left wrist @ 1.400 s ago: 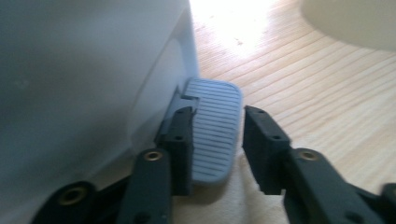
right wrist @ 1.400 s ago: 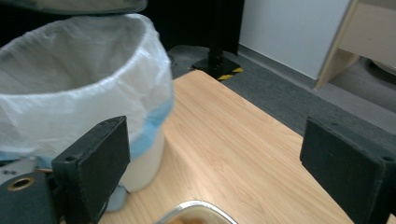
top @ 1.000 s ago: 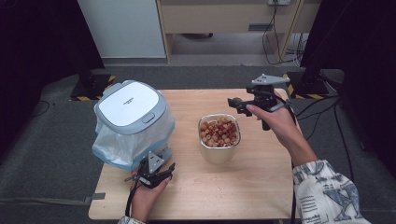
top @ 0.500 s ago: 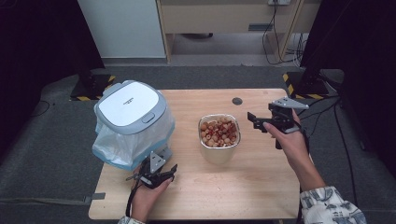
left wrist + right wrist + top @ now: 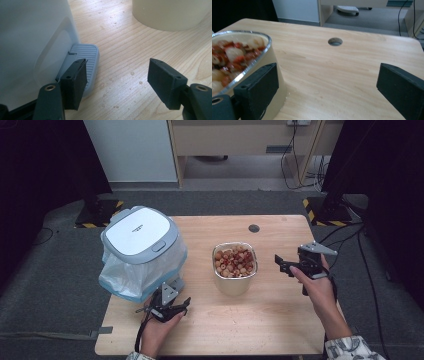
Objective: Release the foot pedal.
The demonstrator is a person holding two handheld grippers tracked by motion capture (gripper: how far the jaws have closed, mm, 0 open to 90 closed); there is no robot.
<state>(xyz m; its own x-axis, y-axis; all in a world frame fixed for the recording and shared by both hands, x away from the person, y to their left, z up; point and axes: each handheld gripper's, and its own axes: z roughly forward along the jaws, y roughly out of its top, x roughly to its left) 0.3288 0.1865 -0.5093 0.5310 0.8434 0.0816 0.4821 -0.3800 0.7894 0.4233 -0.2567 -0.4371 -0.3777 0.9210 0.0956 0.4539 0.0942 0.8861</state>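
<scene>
A small pedal bin with a white lid and a clear bag liner stands at the table's left. Its grey pedal lies flat on the wood. My left gripper rests low on the table in front of the bin, open, its jaws having just been opening. One jaw overlaps the pedal's edge, and only bare wood lies between the jaws. A beige, metal-rimmed bowl of red and pale food pieces stands mid-table. My right gripper is open just right of the bowl, with nothing between its fingers.
The wooden table has a round cable hole near its far edge, behind the bowl. Dark floor surrounds the table, and a white cabinet and desk legs stand beyond it. Cables trail on the floor at the right.
My right gripper has come down from near the table's far edge to a spot beside the bowl's right side. The left hand has stayed by the bin's pedal.
</scene>
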